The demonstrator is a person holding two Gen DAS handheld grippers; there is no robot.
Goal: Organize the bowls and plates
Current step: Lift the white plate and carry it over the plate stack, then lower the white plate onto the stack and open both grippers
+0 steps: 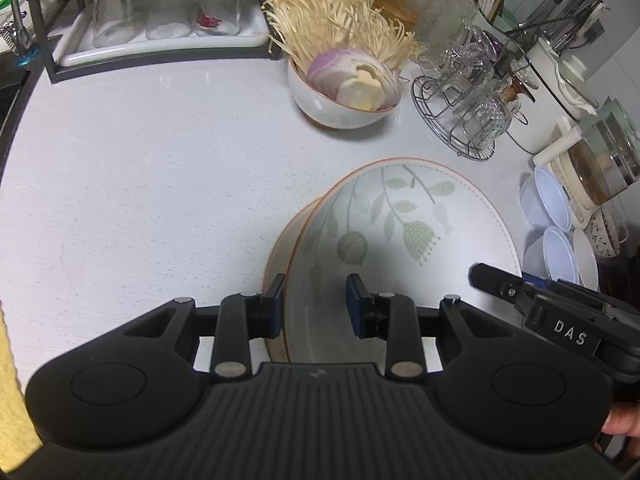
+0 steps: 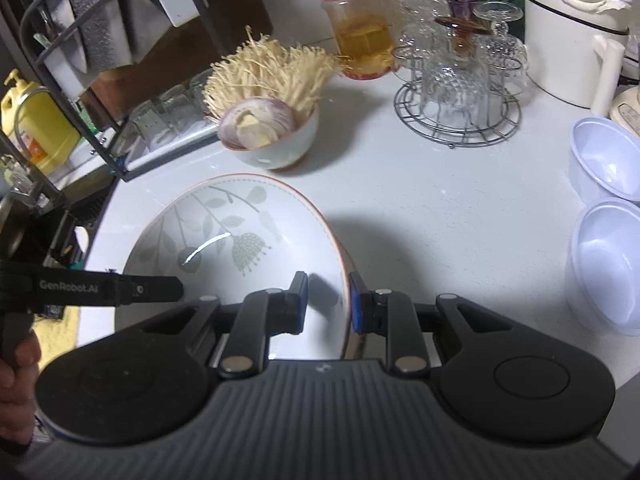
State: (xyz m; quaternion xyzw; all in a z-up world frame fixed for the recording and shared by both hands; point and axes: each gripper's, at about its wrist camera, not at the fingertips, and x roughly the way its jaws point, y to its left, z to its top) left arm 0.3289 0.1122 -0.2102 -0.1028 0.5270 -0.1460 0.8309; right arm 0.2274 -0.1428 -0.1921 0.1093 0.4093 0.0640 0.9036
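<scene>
A large white bowl with a green leaf pattern and an orange rim (image 1: 400,216) (image 2: 224,232) hangs between both grippers, low over the white counter (image 1: 140,184). A second, similar rim (image 1: 280,236) shows just beneath it, like a stacked bowl. My left gripper (image 1: 316,304) is shut on the bowl's left wall, one pad outside and one inside. At the opposite side, my right gripper (image 2: 328,304) is shut on the right wall. Each gripper also appears in the other view: the right gripper (image 1: 492,280) and the left gripper (image 2: 160,290). Whether the bowl touches the counter is hidden.
A small bowl of onion slices and enoki mushrooms (image 1: 344,96) (image 2: 276,136) stands behind. A wire rack of glasses (image 1: 468,120) (image 2: 456,92) and white plastic bowls (image 1: 548,200) (image 2: 608,160) are to the right. A tray of upturned glasses (image 1: 160,12) sits at the back left.
</scene>
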